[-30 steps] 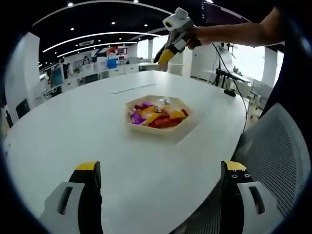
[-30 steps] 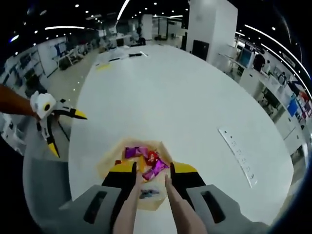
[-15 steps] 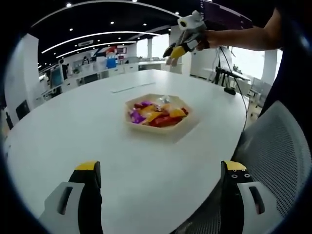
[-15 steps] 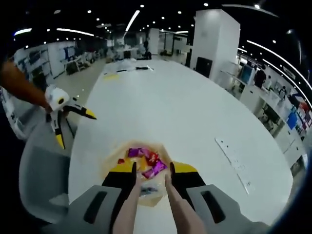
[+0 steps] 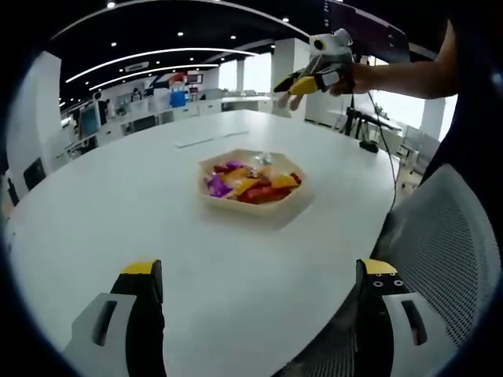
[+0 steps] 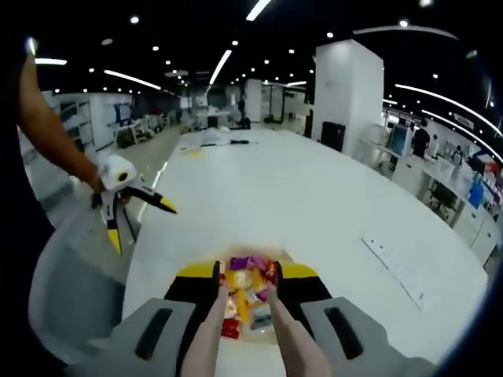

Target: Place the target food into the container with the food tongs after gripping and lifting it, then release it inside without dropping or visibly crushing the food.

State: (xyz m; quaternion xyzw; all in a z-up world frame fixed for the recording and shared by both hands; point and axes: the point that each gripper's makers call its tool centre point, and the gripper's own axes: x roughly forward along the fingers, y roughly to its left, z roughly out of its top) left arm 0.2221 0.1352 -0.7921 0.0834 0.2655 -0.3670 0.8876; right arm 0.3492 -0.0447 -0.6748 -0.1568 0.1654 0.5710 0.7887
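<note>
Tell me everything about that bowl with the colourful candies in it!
The bowl is a shallow, pale tan dish with angled sides, roughly six-sided, and looks like paper or light wood. It sits flat on the white table, away from the edge. Inside is a heap of wrapped sweets in purple, orange, red and yellow, plus one silvery piece. In the right gripper view it lies beneath the tongs. Nothing is seen touching it but the table and the sweets.

One tray [image 5: 211,197], two grippers [image 5: 259,287] [image 6: 245,276]

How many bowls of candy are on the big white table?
1. The candy bowl sits alone near the middle of the white table; in the right gripper view it lies beyond the tongs. More could be hidden outside these views.
</note>
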